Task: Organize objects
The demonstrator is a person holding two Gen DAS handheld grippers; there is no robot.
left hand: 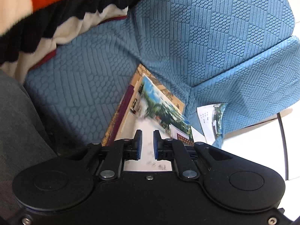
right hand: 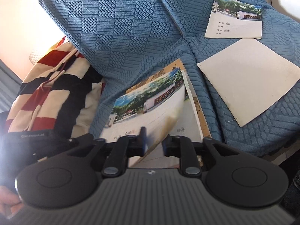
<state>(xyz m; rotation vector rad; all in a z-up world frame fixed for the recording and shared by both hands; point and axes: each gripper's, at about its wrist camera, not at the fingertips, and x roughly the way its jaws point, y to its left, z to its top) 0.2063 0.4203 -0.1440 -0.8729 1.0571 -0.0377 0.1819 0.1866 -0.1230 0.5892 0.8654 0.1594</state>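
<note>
A stack of booklets lies on the blue textured sofa seat. The top booklet has a photo of trees and a gate, and looks blurred and lifted in the right wrist view. My left gripper is open just above the white lower part of the stack. My right gripper is open at the stack's near edge, with the top booklet's edge between its jaws. Two more booklets lie apart to the right: one photo side up and one plain white.
A red, black and cream striped blanket is heaped left of the stack, also in the left wrist view. The sofa's back cushion rises behind. A grey fabric is at the left. Pale floor shows at the right.
</note>
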